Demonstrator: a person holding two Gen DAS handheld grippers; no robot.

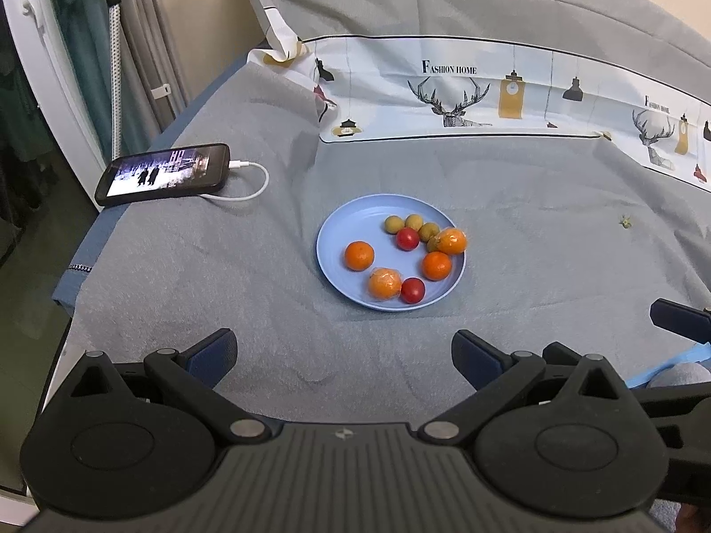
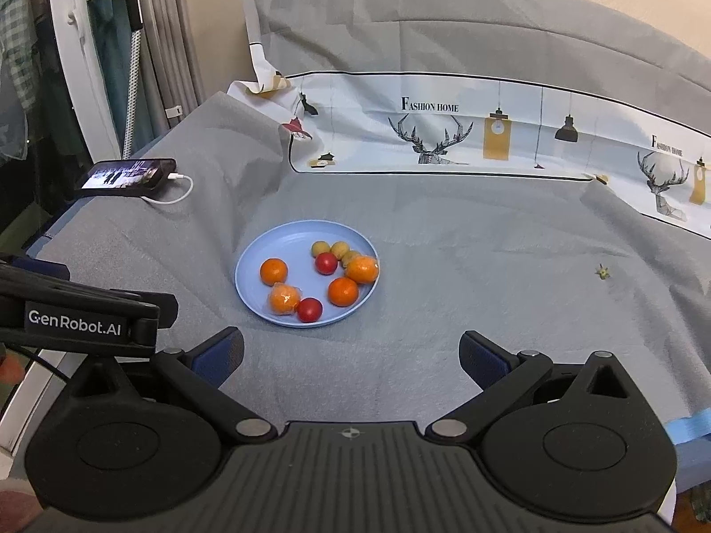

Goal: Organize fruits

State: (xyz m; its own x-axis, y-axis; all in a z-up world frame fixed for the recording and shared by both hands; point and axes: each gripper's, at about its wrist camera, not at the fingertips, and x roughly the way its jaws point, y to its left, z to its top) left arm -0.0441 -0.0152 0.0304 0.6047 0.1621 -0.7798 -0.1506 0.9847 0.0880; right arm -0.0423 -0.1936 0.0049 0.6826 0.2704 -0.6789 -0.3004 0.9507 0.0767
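Left tongs, right tongs: spread wide, empty | round fruits mixed on pale-blue plastic plate ahead on grey bedspread | risk: soft bedding tilts plate, fruit rolls.

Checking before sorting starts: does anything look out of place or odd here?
Yes: a small yellowish scrap lies alone on the grey cloth, right of the blue plate holding all the fruit.
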